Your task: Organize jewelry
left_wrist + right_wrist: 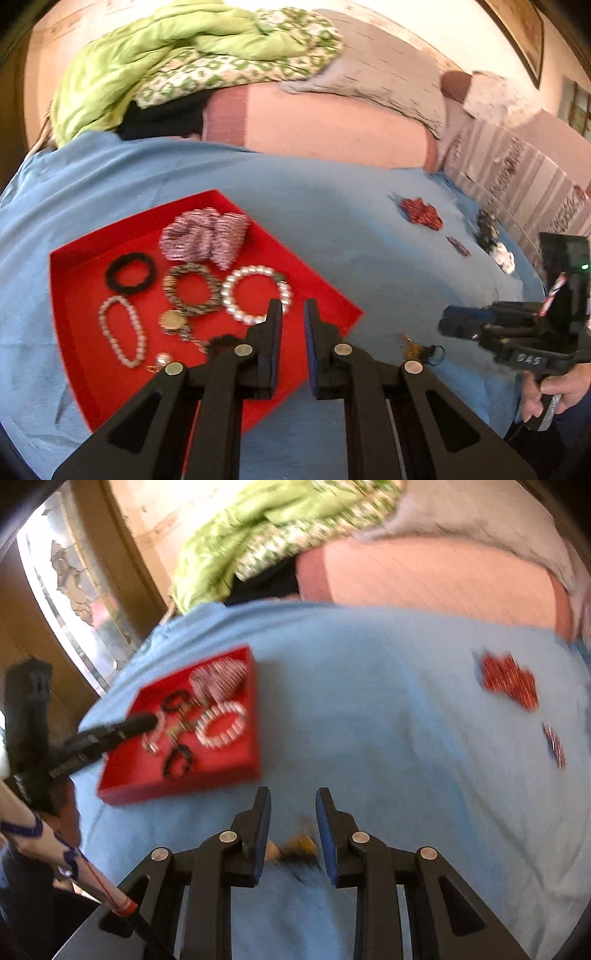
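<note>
A red tray (85, 373) lies on the blue sheet and holds a pearl bracelet (255, 294), a pearl strand (122, 330), a black hair tie (129, 272), a braided bracelet (194, 288), a gold pendant (173, 320) and a pink striped scrunchie (205, 236). My left gripper (293, 314) hovers over the tray's right corner, slightly open and empty. My right gripper (292, 805) is open, low over a small gold and black piece (297, 849) lying between its fingers, also seen in the left wrist view (419, 352). The tray (177, 782) lies to its upper left.
A red beaded piece (421, 214), a small striped piece (459, 246) and a black and white cluster (493, 238) lie on the sheet at far right. A green quilt (166, 66), pink pillow (332, 122) and grey blanket (388, 70) are piled behind. A wall stands to the right.
</note>
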Motion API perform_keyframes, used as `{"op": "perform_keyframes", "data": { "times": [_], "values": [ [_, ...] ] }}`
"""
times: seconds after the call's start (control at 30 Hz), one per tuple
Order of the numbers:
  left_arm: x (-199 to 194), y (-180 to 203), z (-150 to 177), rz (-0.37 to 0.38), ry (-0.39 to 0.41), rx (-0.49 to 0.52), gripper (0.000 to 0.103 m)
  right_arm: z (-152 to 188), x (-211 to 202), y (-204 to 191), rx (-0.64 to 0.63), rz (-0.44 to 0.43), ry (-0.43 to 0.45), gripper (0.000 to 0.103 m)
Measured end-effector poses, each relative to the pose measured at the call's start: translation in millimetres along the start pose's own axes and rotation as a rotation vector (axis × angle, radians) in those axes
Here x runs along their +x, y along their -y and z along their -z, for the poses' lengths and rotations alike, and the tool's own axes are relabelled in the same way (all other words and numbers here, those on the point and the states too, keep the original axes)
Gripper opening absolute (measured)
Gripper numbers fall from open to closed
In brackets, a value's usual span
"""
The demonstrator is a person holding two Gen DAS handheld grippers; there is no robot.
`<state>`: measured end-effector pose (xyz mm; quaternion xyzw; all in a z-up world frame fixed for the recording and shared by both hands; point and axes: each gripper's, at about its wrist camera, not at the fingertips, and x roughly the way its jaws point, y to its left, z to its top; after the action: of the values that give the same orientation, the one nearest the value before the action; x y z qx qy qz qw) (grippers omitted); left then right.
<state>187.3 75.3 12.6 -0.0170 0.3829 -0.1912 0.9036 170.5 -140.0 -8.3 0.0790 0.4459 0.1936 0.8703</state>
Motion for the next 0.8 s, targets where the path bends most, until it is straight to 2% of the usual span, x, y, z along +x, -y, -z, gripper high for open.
{"op": "perform_keyframes", "data": {
  "times": [0.17, 0.3, 0.4, 0.43, 0.47, 0.67, 0.73, 0.8],
  "values": [
    [-0.7, 14.9, 6.4, 0.005, -0.011, 0.022, 0.011, 7.8, -0.7, 8.4, 0.038, -0.055, -0.023, 0.027],
    [-8.4, 23.0, 14.1, 0.036, -0.013, 0.008, 0.011, 16.2, 8.5, 2.5, 0.016, -0.065, -0.065, 0.027],
    [-10.9, 34.3, 21.6, 0.042, -0.022, 0.040, 0.011, 26.8, 17.9, 0.4, 0.001, -0.055, -0.094, 0.028],
    [-10.5, 39.0, 23.8, 0.049, -0.028, 0.055, 0.011, 28.0, 16.7, 0.1, -0.006, -0.044, -0.087, 0.022],
    [-9.4, 42.5, 25.4, 0.056, -0.034, 0.067, 0.011, 26.7, 11.7, 0.5, -0.012, -0.040, -0.070, 0.008],
    [8.5, 62.1, 32.1, 0.102, -0.090, 0.130, 0.012, 15.2, -21.3, 23.0, 0.027, 0.003, 0.067, 0.006],
    [17.6, 68.2, 34.1, 0.100, -0.118, 0.153, 0.012, 15.2, -22.6, 28.8, 0.043, -0.018, 0.069, 0.006],
    [20.6, 71.1, 35.2, 0.096, -0.126, 0.161, 0.012, 17.5, -15.0, 30.7, 0.068, -0.076, 0.034, 0.008]
  ]
}}
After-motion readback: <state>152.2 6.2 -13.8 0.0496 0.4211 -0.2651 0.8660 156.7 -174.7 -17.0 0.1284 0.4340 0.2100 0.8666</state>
